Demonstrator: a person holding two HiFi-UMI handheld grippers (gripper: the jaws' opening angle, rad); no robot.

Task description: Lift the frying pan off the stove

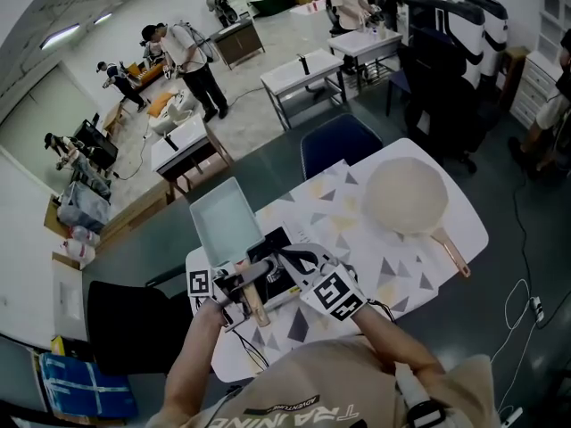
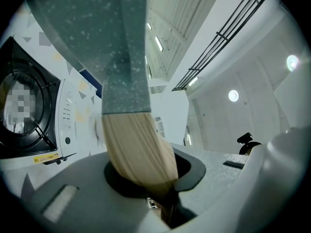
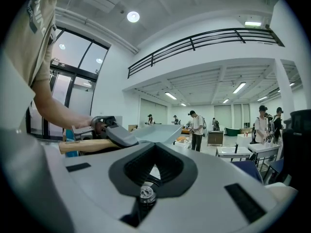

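Observation:
A grey-green square frying pan (image 1: 221, 219) with a wooden handle (image 1: 255, 300) hangs in the air just left of the black stove (image 1: 278, 243). My left gripper (image 1: 243, 279) is shut on that handle. In the left gripper view the handle (image 2: 138, 149) runs between the jaws, the pan's speckled underside (image 2: 97, 28) is overhead, and the stove's bare burner (image 2: 29, 115) lies at the left. My right gripper (image 1: 290, 259) sits beside the stove, shut and holding nothing. In the right gripper view the pan (image 3: 155, 132) is seen raised, with its handle (image 3: 87, 145) in the left gripper (image 3: 109, 130).
A cream round pan (image 1: 406, 194) with a wooden handle lies on the patterned table (image 1: 357, 230) at the right. A blue chair (image 1: 339, 141) stands behind the table and a black chair (image 1: 125, 324) at its left. People and work tables fill the hall behind.

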